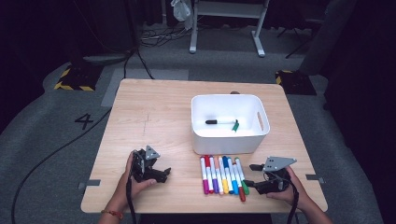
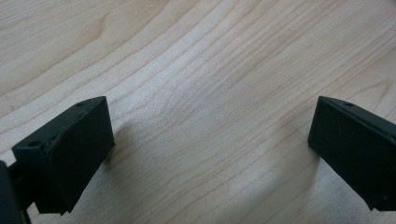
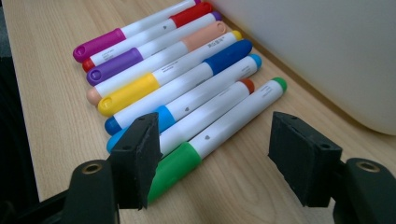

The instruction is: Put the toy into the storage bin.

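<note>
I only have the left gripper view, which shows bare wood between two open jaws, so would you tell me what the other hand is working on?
Observer: The right hand-held gripper is low at a row of markers, jaws open around the green-capped marker without pressing on it.
Operator: Thank you. Where do the markers lie?
Observer: Side by side on the table, just in front of a white bin.
Operator: Is anything in that bin yet?
Observer: Yes, two markers, one black-capped and one green-capped.
</note>
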